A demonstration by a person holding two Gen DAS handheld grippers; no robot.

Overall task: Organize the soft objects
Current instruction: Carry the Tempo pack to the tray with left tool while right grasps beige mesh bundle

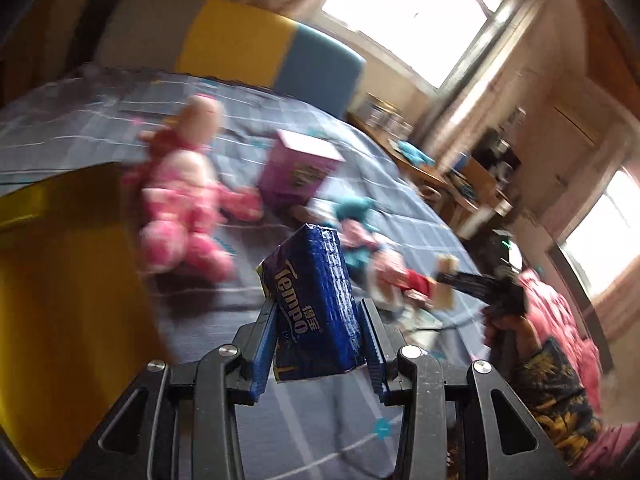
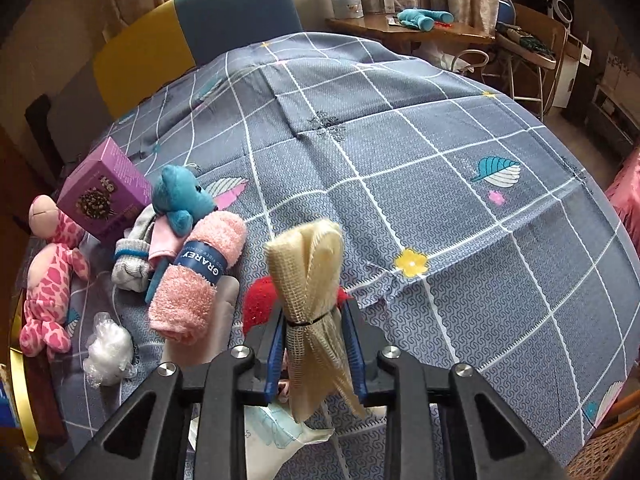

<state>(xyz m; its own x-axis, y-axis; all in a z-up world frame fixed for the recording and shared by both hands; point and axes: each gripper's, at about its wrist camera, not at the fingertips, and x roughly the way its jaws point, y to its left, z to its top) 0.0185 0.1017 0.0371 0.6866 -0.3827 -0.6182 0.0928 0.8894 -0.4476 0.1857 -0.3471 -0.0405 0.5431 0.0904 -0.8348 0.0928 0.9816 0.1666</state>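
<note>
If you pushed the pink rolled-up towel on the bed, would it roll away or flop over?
The pink towel is a fat roll held by a paper band, so a sideways push would probably roll it a little. The soft bed and the toys touching it would likely stop it soon. Being fluffy, it looks light and squashy, so it may sag when lifted.

I see bedsheet (image 2: 400,152): matt woven cloth | towel (image 2: 198,276): fluffy pink terry, smooth paper band | mesh roll (image 2: 310,272): coarse cream open weave (looks rough) | tissue pack (image 1: 316,312): glossy blue plastic wrap, crinkled | purple box (image 2: 106,192): smooth printed cardboard | pink toy (image 2: 50,276): soft plush | my grippers: matt black plastic, bright metal screws
</note>
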